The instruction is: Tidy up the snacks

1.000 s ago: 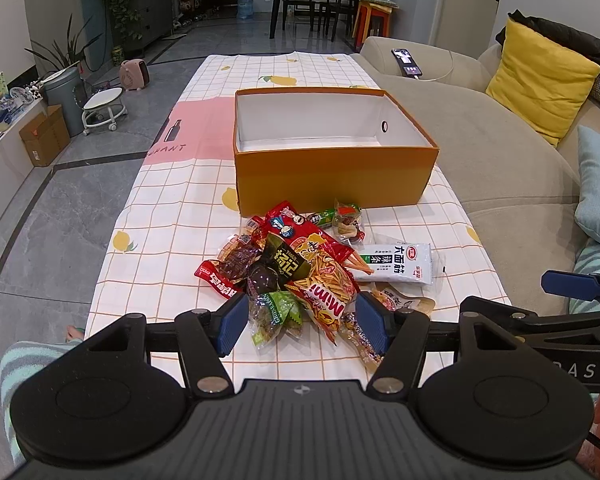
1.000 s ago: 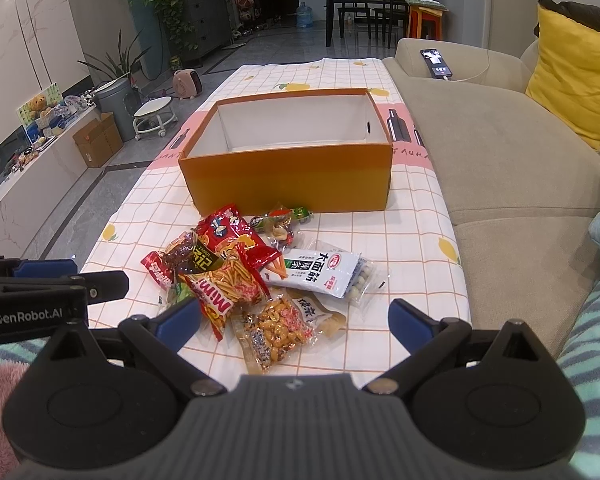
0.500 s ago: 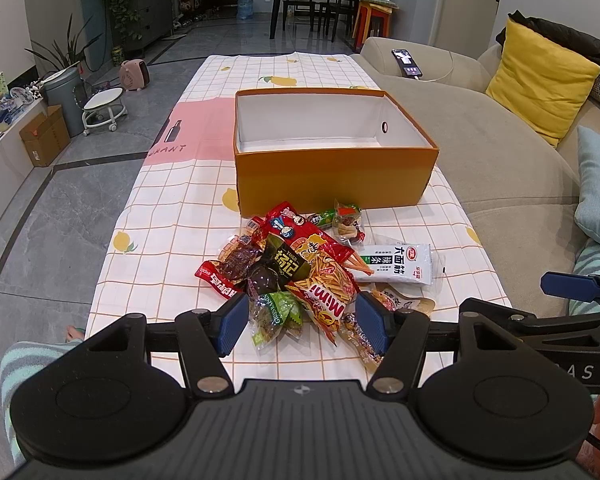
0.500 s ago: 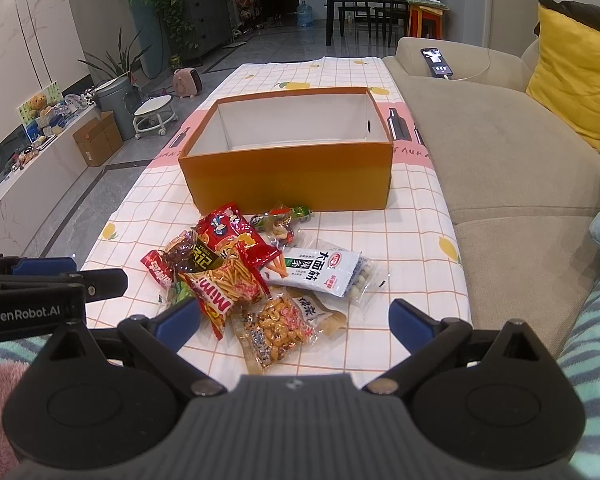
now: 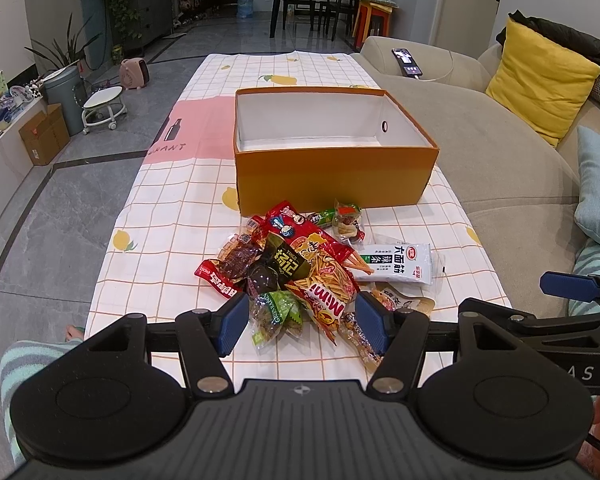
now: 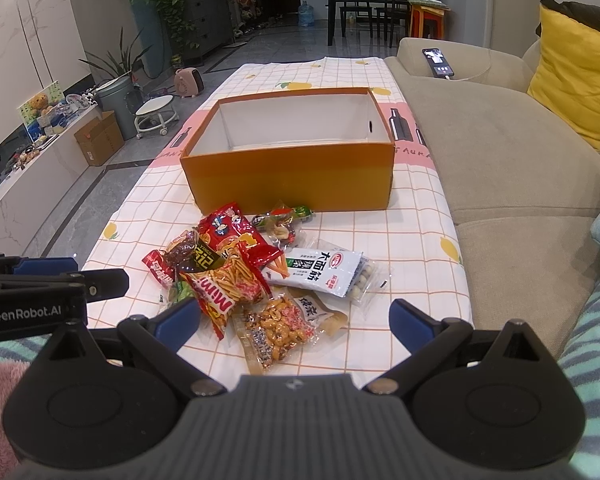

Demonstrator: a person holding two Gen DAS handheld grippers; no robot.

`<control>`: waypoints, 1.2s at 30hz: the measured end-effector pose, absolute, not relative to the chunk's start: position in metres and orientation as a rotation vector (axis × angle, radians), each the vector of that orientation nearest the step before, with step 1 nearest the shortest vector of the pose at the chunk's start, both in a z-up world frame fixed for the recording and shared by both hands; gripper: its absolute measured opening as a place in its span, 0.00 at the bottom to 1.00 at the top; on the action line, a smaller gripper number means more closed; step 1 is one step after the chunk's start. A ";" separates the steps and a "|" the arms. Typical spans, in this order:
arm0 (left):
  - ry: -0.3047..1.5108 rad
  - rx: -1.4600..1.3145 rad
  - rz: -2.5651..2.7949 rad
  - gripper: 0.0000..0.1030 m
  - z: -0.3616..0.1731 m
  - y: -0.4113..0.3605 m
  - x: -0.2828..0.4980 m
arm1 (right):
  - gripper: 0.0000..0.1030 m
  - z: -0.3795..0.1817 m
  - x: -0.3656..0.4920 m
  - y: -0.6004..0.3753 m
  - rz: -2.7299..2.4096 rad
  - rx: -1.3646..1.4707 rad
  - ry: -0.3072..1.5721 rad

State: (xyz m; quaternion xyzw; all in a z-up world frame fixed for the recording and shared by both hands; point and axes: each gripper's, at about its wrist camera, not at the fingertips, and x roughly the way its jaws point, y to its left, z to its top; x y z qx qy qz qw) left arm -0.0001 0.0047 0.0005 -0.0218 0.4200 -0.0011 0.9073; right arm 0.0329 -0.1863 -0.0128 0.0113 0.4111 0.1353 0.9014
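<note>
A pile of snack packets lies on the checked tablecloth in front of an empty orange box. The pile holds a Mimi stick-snack bag, a white packet, a green packet and a peanut packet. My left gripper is open and empty, hovering just short of the pile's near edge. My right gripper is open wide and empty, above the peanut packet at the table's near end. The box and pile also show in the right wrist view.
A beige sofa runs along the table's right side, with a yellow cushion and a phone on it. Grey floor lies to the left. The tablecloth drops off at both long edges.
</note>
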 end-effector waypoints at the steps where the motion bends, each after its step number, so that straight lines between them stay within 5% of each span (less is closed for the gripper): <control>1: 0.867 -0.046 -0.004 0.70 0.000 0.004 0.000 | 0.95 -0.013 0.033 -0.186 0.279 0.023 0.850; 7: 0.882 -0.045 -0.058 0.63 0.003 0.005 0.005 | 0.95 -0.014 0.036 -0.188 0.275 0.040 0.833; 12: 0.918 -0.056 -0.119 0.47 0.007 0.013 0.019 | 0.93 -0.017 0.053 -0.191 0.292 0.062 0.845; 15: 0.973 -0.081 -0.181 0.47 0.004 0.018 0.035 | 0.89 -0.019 0.067 -0.193 0.310 0.080 0.868; 18: 1.005 -0.077 -0.224 0.48 -0.003 0.018 0.050 | 0.74 -0.025 0.080 -0.191 0.346 0.086 0.896; 21: 1.010 -0.018 -0.278 0.56 -0.009 0.011 0.062 | 0.73 -0.035 0.094 -0.189 0.361 0.101 0.927; 36: 1.153 0.107 -0.317 0.60 -0.074 -0.005 0.118 | 0.68 -0.101 0.139 -0.180 0.369 -0.009 1.103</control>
